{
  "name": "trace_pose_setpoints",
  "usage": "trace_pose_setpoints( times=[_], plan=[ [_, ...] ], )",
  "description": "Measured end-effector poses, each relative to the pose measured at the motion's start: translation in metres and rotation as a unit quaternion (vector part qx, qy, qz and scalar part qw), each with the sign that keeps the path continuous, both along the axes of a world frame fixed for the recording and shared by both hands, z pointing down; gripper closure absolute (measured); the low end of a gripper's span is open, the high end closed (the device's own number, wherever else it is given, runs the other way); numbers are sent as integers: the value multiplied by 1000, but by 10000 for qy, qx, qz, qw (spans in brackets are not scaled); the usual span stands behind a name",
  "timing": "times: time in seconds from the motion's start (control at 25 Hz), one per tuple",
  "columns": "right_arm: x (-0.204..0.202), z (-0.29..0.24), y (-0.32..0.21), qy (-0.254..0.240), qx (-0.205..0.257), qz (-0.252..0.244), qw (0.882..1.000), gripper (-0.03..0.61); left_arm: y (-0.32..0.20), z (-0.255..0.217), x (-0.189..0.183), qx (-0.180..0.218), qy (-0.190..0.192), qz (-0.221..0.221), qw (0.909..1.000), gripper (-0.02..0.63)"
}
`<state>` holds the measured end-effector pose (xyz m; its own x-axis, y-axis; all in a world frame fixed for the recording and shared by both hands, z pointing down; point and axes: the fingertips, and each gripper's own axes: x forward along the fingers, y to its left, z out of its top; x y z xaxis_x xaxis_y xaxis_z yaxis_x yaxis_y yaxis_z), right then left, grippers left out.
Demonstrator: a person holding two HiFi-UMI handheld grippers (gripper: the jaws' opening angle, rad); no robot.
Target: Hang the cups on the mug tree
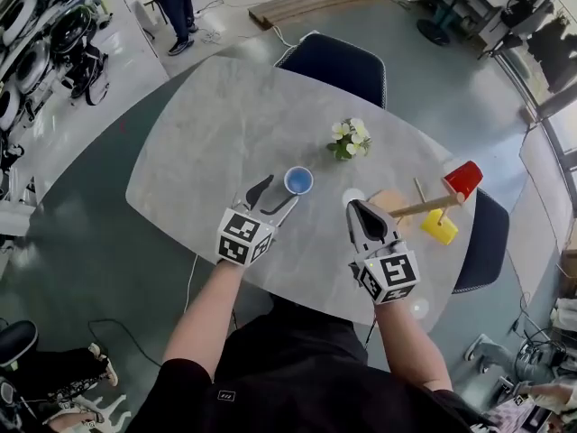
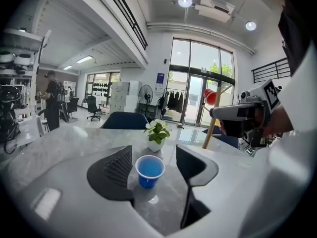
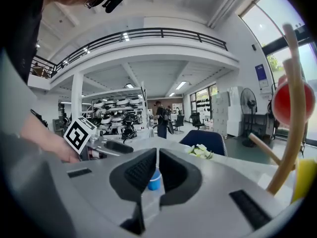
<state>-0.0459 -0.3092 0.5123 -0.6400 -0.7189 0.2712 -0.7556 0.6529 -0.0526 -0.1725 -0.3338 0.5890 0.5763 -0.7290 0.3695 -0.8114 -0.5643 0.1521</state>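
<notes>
A blue cup (image 1: 298, 180) stands upright on the grey marble table (image 1: 207, 142). My left gripper (image 1: 273, 198) is open just short of it. In the left gripper view the blue cup (image 2: 149, 170) sits in the gap of the left gripper (image 2: 154, 155), and neither finger touches it. My right gripper (image 1: 354, 207) is shut and holds nothing, to the right of the cup. A wooden mug tree (image 1: 424, 207) leans at the table's right end with a red cup (image 1: 463, 179) and a yellow cup (image 1: 440, 227) on it. In the right gripper view the right gripper (image 3: 157, 158) is shut, with the blue cup (image 3: 154, 180) beyond it.
A small pot of white flowers (image 1: 349, 140) stands behind the blue cup. Dark blue chairs stand at the far side (image 1: 343, 61) and right end (image 1: 487, 242) of the table. The person's arms reach in from the near edge. A bystander (image 1: 176, 3) stands far off.
</notes>
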Motion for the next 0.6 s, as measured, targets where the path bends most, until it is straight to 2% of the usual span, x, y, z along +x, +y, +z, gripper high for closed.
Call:
trace_pose_setpoints(
  times=[0.2, 0.36, 0.6],
  plan=[
    [-4, 21, -10, -52, -223, 0, 9997, 552, -13, 35, 0, -157, -21, -150, 9998, 313],
    [0, 36, -15, -23, -375, 35, 9993, 552, -18, 63, 12, -295, -35, 51, 9995, 284],
    [4, 49, -17, 89, -553, 42, 9984, 552, -26, 109, 26, -512, -628, 509, 9954, 242]
  ],
)
